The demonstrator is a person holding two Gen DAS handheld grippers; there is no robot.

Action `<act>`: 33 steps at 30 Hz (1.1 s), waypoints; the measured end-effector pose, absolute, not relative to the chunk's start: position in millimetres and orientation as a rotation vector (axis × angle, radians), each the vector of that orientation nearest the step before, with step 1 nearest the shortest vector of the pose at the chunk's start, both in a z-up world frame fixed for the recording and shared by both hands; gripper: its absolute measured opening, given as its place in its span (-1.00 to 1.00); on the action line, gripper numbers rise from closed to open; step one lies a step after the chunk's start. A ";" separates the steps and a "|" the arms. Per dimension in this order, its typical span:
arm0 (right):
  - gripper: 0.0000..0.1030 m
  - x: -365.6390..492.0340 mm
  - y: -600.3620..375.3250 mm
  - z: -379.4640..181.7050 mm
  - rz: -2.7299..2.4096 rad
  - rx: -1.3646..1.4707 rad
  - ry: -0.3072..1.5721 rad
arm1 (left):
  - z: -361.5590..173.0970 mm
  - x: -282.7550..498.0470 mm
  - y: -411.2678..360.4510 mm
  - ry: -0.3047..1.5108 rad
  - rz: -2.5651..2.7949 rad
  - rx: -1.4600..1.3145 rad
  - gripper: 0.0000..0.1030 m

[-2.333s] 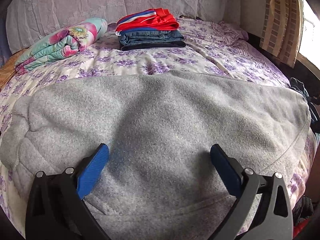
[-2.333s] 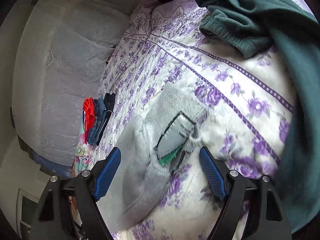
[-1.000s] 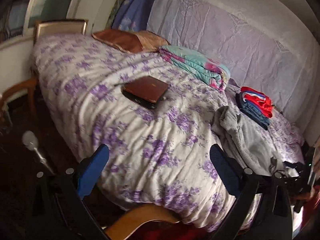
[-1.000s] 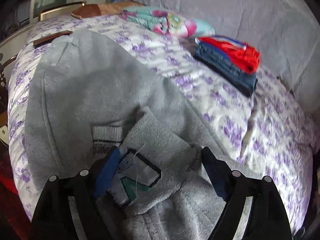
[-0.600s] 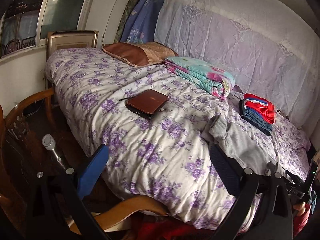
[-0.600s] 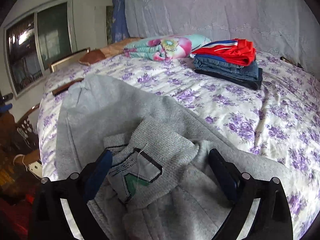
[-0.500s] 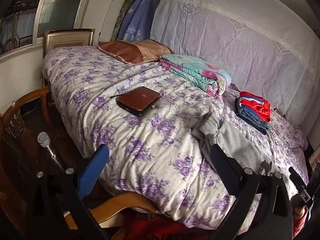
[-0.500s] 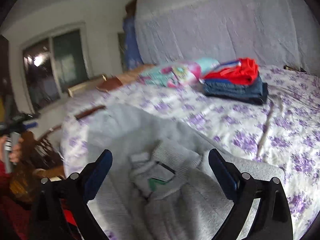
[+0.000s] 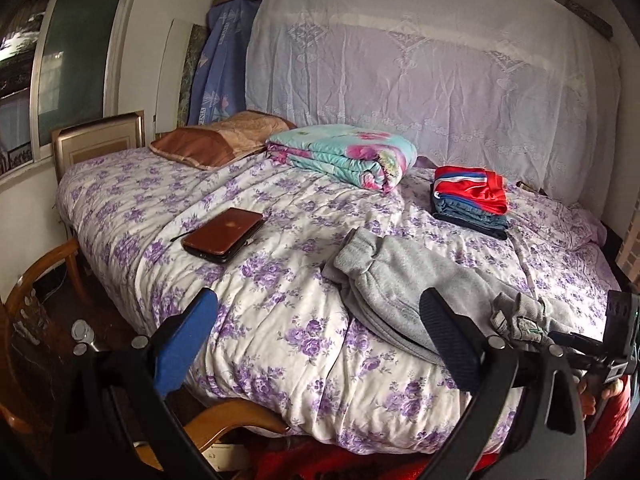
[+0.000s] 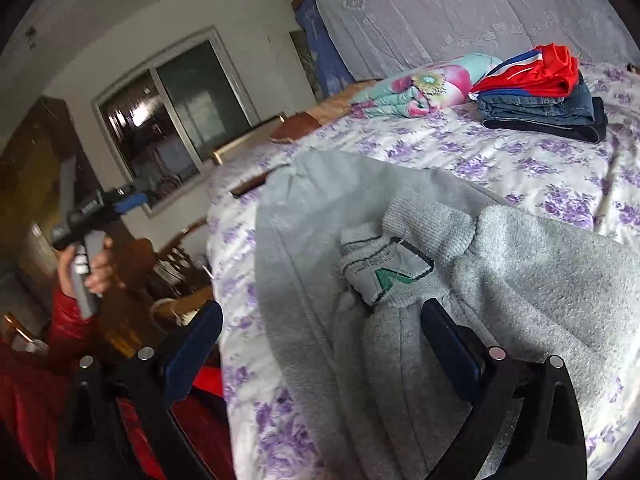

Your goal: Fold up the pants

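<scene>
1. The left gripper (image 9: 320,340) has its jaws spread wide with nothing between them; it hangs off the near edge of the bed (image 9: 280,320), clear of the cloth
2. The right gripper (image 10: 320,344) is likewise released, blue pads far apart, poised just above the waistband end of the grey pants (image 10: 520,272) without pinching any fabric
3. The grey pants lie rumpled on the floral bedspread; in the right wrist view the waistband and its white label (image 10: 384,268) sit at about 12 o'clock from the jaws, turned inside out and bunched. In the left wrist view the cuffed legs (image 9: 356,256) lie at about 1 o'clock, one on top of the other but skewed
4. Farther out: a brown case (image 9: 224,234) at 11 o'clock in the left wrist view, a rolled quilt (image 9: 340,156) at 12, and a stack of folded clothes (image 9: 472,200) at 1 o'clock – well apart from the pants
5. Risks, as I judge them: the fleece is thick and slack, so a pinch on the bunched waistband may catch one layer only and drag the rest askew; the near edge overhangs the bed side, so a loose pull could slide the pants off – and folding before smoothing would lock in the skew
</scene>
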State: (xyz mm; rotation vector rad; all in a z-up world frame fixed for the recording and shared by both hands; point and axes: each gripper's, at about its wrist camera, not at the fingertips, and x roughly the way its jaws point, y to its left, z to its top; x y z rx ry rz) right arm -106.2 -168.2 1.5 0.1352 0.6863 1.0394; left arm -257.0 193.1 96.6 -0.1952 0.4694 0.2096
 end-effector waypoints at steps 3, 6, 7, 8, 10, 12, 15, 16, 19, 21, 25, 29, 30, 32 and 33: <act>0.93 -99.3 -174.7 -0.9 1.073 0.197 0.711 | 95.9 -257.2 187.9 0.459 0.167 -0.176 0.91; 0.93 -92.4 -180.5 0.9 1.095 0.256 0.709 | 91.6 -258.5 185.2 0.454 0.133 -0.173 0.91; 0.93 -91.4 -182.9 3.0 1.102 0.281 0.697 | 89.6 -257.9 184.5 0.455 0.128 -0.172 0.91; 0.93 -91.9 -187.5 6.0 1.110 0.306 0.681 | 87.1 -257.4 184.9 0.458 0.125 -0.174 0.91; 0.93 -89.9 -196.4 9.0 1.117 0.361 0.652 | 81.8 -254.3 187.7 0.469 0.125 -0.183 0.91; 0.93 -86.6 -201.7 8.7 1.109 0.402 0.652 | 76.0 -248.6 192.0 0.488 0.125 -0.207 0.91; 0.93 -84.4 -187.3 0.2 1.015 0.300 0.714 | 64.7 -237.3 198.9 0.530 0.109 -0.274 0.91; 0.93 -84.2 -177.3 -6.3 0.970 0.232 0.754 | 60.5 -233.2 200.9 0.546 0.101 -0.301 0.91; 0.93 -97.5 -156.3 -7.6 0.900 0.062 0.745 | 47.7 -219.6 203.5 0.595 0.074 -0.382 0.91; 0.93 -106.0 -165.1 0.9 0.934 0.106 0.677 | 39.7 -210.8 203.8 0.626 0.065 -0.418 0.91; 0.93 -132.9 -207.5 42.4 0.965 0.239 0.348 | 29.4 -198.6 198.1 0.666 0.072 -0.423 0.91; 0.93 -98.2 -187.7 40.9 0.503 -0.010 0.567 | 23.7 -183.9 189.4 0.711 0.090 -0.379 0.91; 0.93 -85.5 -179.5 29.6 0.421 -0.102 0.640 | 23.0 -179.7 186.9 0.722 0.093 -0.368 0.91; 0.90 -69.5 -167.0 1.8 0.395 -0.234 0.736 | 22.6 -173.6 182.7 0.724 0.093 -0.348 0.91; 0.90 -68.0 -168.2 -4.4 0.406 -0.225 0.739 | 22.5 -171.2 181.0 0.724 0.095 -0.339 0.91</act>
